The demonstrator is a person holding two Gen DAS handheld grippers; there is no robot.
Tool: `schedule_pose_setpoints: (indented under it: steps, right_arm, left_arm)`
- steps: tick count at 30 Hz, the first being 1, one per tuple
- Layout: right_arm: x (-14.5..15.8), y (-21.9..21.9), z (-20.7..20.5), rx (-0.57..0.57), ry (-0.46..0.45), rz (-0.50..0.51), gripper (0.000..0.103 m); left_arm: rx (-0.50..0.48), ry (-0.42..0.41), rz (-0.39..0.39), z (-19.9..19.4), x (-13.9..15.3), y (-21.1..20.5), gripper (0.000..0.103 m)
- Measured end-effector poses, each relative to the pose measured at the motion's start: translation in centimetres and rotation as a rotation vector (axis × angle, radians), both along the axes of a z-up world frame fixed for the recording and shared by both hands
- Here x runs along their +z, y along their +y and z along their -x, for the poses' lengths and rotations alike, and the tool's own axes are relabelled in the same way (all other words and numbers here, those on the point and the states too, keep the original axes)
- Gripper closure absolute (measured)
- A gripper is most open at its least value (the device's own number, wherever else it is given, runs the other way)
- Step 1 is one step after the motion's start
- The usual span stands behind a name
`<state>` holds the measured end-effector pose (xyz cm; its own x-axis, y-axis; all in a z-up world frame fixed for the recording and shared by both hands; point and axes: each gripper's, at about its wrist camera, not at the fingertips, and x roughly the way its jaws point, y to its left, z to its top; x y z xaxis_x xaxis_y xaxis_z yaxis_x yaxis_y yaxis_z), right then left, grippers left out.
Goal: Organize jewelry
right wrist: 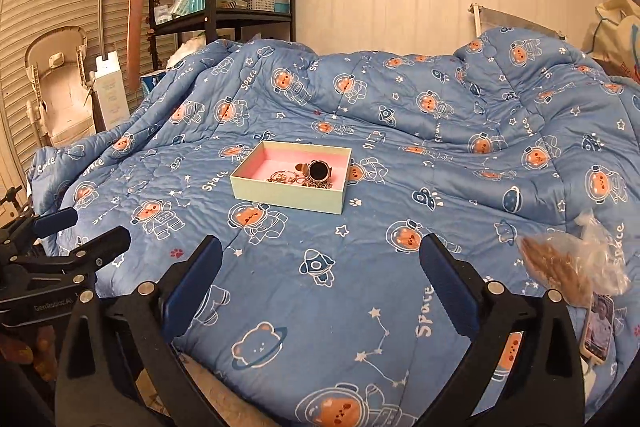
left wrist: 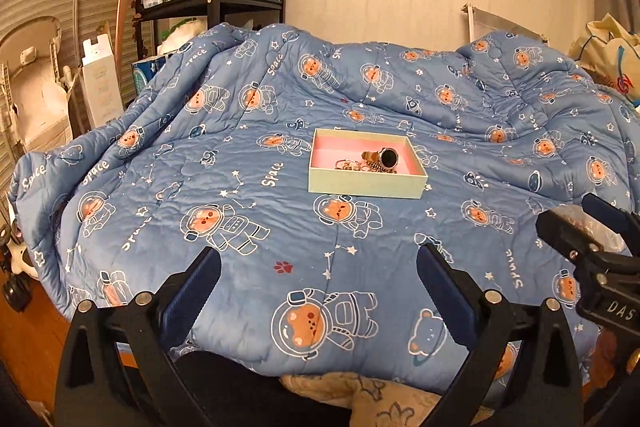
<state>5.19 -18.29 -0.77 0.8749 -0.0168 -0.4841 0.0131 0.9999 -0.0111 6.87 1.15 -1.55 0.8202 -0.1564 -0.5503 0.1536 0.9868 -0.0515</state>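
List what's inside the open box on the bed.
Box holds a dark-faced watch and a tangle of gold chains. The near wall hides the front floor.

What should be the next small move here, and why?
Probably reach the right gripper toward the clear plastic bag lying on the blanket to its right. Both grippers are open and empty, the box already holds a watch and chains, and the bag seems to hold more pieces.

Box on quilt, ahead of left gripper; watch and chains inside. Plastic bag right of right gripper.
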Motion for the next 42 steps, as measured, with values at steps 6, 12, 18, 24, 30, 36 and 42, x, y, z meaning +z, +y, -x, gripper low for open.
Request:
schedule_pose_setpoints:
  steps: [6, 12, 18, 24, 30, 36, 42]
  right_arm:
    - [0.9, -0.6, 3.8, -0.032, -0.020, -0.025, 0.006]
    - [1.1, -0.5, 5.6, -0.031, -0.056, -0.005, 0.006]
    - [1.3, -1.0, 5.8, -0.042, -0.061, -0.017, 0.006]
    - [1.2, -1.0, 5.7, -0.047, -0.057, -0.014, 0.006]
    - [1.0, -0.8, 5.6, -0.048, -0.048, -0.014, 0.006]
    - [1.0, -0.8, 5.6, -0.045, -0.047, -0.013, 0.006]
    - [0.9, -0.7, 5.6, -0.046, -0.049, -0.013, 0.006]
  left_arm:
    - [0.022, -0.018, 0.036, 3.3, 1.1, -0.7, 0.007]
    - [0.051, -0.090, -0.024, 5.7, 1.4, -2.1, 0.007]
    - [0.062, -0.105, -0.035, 6.0, 1.5, -2.2, 0.007]
    - [0.066, -0.101, -0.026, 6.0, 1.4, -2.0, 0.007]
    - [0.069, -0.084, -0.011, 5.8, 1.2, -1.5, 0.007]
    - [0.074, -0.076, 0.000, 5.7, 1.2, -1.3, 0.007]
    - [0.077, -0.062, 0.003, 5.6, 1.0, -1.2, 0.007]
